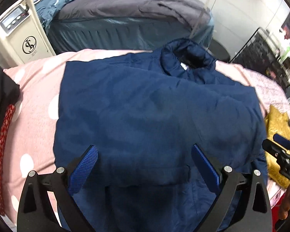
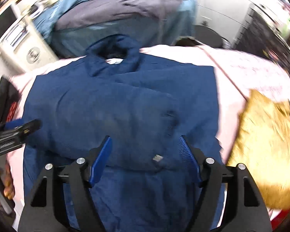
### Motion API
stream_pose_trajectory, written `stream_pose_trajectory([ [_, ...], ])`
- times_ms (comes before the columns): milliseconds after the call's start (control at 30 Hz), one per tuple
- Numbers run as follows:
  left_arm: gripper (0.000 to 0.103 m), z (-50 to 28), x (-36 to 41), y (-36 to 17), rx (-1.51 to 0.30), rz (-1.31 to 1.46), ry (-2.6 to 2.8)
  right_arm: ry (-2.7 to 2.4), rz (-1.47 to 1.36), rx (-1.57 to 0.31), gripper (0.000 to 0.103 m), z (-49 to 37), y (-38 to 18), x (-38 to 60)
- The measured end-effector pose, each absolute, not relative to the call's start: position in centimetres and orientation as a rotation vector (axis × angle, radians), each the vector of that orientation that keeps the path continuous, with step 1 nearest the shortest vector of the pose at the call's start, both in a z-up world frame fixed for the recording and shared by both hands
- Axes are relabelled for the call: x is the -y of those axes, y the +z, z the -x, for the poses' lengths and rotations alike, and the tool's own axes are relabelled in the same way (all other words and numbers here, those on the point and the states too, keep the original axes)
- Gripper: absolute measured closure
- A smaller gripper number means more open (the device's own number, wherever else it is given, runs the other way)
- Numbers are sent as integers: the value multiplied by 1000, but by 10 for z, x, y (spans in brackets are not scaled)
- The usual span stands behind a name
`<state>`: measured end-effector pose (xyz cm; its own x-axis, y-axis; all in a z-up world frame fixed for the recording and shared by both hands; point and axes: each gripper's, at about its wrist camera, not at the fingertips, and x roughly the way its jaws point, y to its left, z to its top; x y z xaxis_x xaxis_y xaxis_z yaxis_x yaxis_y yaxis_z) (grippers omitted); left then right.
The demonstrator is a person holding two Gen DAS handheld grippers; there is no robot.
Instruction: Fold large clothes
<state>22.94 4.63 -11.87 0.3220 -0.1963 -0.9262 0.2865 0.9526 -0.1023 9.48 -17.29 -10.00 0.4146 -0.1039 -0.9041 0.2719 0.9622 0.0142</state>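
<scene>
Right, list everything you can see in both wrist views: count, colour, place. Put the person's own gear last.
jacket: one, navy blue, spread flat on the pink cover, collar at the far end, sleeves folded in.
pink cover: one, pink with white dots, under the jacket.
gold cushion: one, gold, on the cover to the jacket's right.
dark clothes: a pile, black with a red patterned part, at the left edge.
far bed: one, grey and teal bedding, behind the cover.
heater: one, cream, with a control panel, far left.
black rack: one, far right.
left gripper: black with blue pads, open, above the jacket's near part.
right gripper: same colours, open, above the jacket's near part.
</scene>
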Motion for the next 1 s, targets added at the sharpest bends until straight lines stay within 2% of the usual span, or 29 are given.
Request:
stream_pose_trajectory([
  [233, 6, -256, -36, -178, -1345, -176, -299, -249, -77, -1331, 32, -139, -173, 163],
  [433, 5, -271, -29, -216, -1401, -225, -278, -244, -56, -1421, 24, -163, -213, 168],
  [767, 4, -290, -27, -233, -1440, -203, -270, -272, -57, -1438, 15, -183, -229, 171],
  [1000, 4, -280, -28, -234, -1416, -209, -271, -272, -54, -1402, 15, -172, -226, 172],
])
